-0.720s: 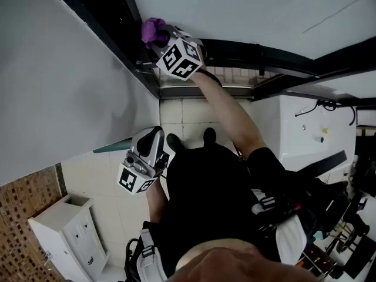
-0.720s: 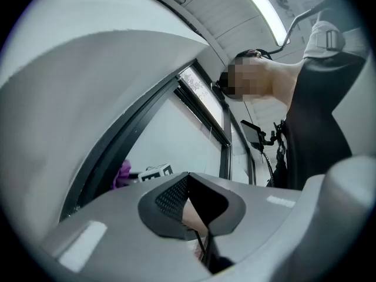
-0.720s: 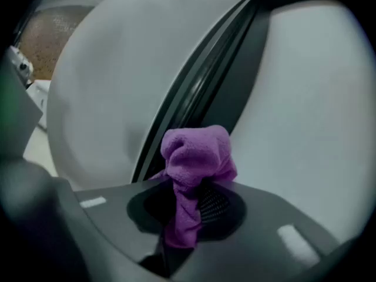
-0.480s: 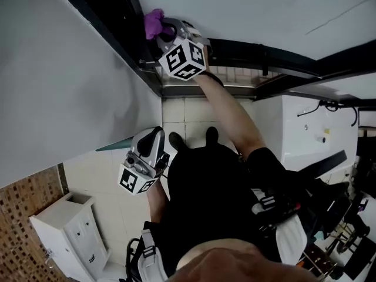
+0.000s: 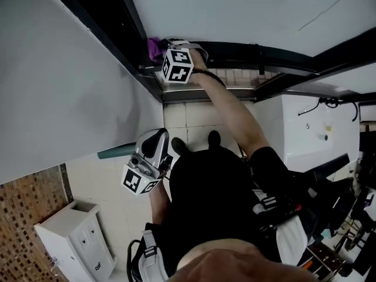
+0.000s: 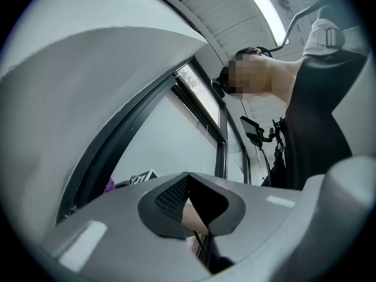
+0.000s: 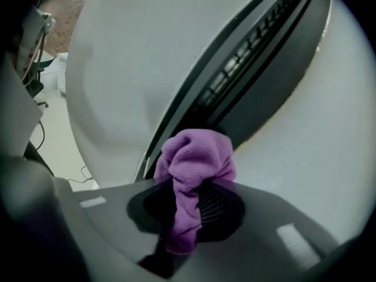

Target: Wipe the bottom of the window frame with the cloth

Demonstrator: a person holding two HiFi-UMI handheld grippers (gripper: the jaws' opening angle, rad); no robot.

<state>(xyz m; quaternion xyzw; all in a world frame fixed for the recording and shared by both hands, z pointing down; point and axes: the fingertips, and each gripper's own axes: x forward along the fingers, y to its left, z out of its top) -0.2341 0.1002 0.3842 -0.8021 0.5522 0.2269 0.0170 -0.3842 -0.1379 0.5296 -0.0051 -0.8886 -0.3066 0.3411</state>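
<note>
One cloth (image 7: 197, 157) in right gripper (image 7: 187, 213) — head view hides grip.

The cloth (image 7: 194, 163) is purple, the window frame (image 5: 114, 28) black, the mosaic wall (image 5: 23, 216) brown-speckled, the cabinet (image 5: 76, 245) white.

The cloth (image 7: 194, 169) sits in the jaws of the right hand-held gripper (image 7: 189, 213), against the window frame (image 7: 235, 75) just ahead. The left hand-held gripper (image 5: 154, 143) hangs well apart from both.

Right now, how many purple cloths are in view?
1: the crumpled purple fuzzy cloth is clamped in the right gripper, by the dark window frame. Others may be hidden.
</note>
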